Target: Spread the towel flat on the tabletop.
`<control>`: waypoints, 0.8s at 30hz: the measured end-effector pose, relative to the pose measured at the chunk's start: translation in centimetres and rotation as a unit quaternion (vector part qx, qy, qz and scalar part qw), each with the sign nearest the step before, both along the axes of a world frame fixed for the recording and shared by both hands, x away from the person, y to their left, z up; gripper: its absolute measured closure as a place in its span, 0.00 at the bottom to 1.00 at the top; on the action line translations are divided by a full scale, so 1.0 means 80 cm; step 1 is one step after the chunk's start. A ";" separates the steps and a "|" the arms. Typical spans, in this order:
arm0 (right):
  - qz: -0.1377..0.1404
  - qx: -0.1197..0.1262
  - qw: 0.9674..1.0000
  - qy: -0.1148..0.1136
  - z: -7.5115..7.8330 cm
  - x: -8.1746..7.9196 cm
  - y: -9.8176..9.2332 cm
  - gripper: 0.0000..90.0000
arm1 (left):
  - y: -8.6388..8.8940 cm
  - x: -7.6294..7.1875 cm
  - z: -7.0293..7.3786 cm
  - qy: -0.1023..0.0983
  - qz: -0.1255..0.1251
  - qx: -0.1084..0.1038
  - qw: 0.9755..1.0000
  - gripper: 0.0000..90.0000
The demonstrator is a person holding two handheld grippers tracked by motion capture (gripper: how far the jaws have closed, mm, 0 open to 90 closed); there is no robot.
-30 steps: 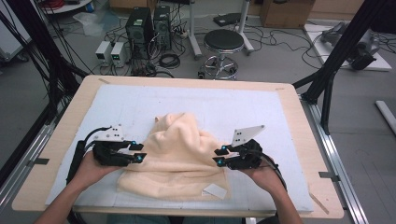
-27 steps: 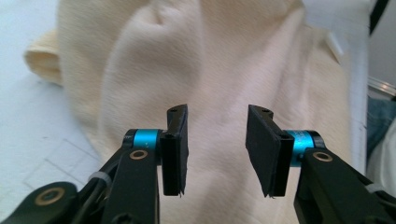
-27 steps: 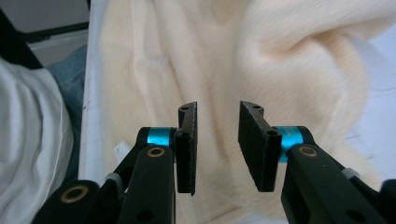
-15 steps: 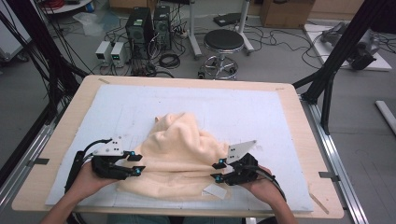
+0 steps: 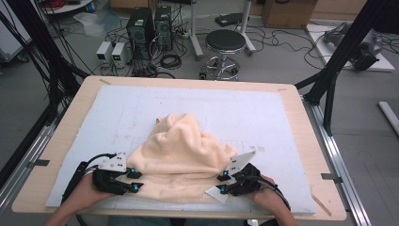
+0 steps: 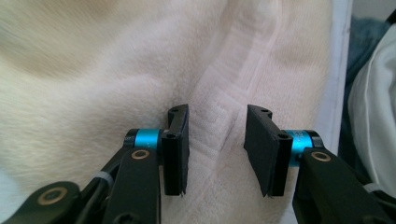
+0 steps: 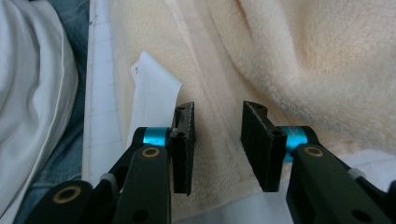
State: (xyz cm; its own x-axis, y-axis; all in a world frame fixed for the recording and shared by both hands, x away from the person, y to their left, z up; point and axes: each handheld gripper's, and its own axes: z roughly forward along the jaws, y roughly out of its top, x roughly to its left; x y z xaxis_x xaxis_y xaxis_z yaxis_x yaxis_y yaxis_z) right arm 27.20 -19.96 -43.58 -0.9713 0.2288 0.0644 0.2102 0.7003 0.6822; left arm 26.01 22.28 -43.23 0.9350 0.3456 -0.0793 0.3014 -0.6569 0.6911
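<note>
A cream towel [image 5: 181,150] lies bunched on the white mat [image 5: 282,117], near the front edge. My left gripper [image 5: 136,180] is low at the towel's front left corner. In the left gripper view [image 6: 217,140] its jaws stand apart over the stitched hem [image 6: 219,116], pinching nothing. My right gripper [image 5: 220,183] is at the front right corner, beside the white label [image 5: 215,195]. In the right gripper view [image 7: 217,135] the jaws straddle the hem band, with the label [image 7: 154,93] just left of them. Both pairs of jaws have just been closing slightly, with towel under the gap but not between the pads.
The mat covers a wooden table [image 5: 310,136] whose front edge is right behind my hands. Beyond the table stand a stool [image 5: 226,42], computer towers [image 5: 148,28] and floor cables. Black frame posts [image 5: 339,61] rise at both sides.
Both grippers have sunk toward the table and drawn back to the towel's front corners. The towel's heap has flattened and spread forward a little.
</note>
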 end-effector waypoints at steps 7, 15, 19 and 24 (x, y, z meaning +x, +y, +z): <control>-0.011 -0.003 1.000 0.002 0.001 -0.003 0.002 0.96 | -0.003 -0.004 0.002 -0.003 -0.004 0.004 1.000 0.91; 0.030 0.016 0.999 0.010 0.021 -0.034 -0.006 0.96 | 0.002 -0.041 0.015 0.006 -0.040 -0.001 0.999 0.95; 0.039 0.051 0.998 0.025 0.033 -0.056 -0.015 0.95 | 0.004 -0.068 0.025 0.012 -0.051 -0.018 0.998 0.95; 0.016 0.086 0.996 0.022 0.042 -0.056 -0.025 0.78 | 0.014 -0.064 0.038 -0.011 -0.018 -0.045 0.999 0.77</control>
State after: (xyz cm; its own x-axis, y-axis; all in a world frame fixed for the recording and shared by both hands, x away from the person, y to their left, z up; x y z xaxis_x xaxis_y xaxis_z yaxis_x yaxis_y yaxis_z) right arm 22.70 -21.96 -40.24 -0.9733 0.1793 0.1430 0.2220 0.5806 0.7833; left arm 20.88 23.43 -40.22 0.9489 0.3031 -0.0874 0.2617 -0.6016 0.7547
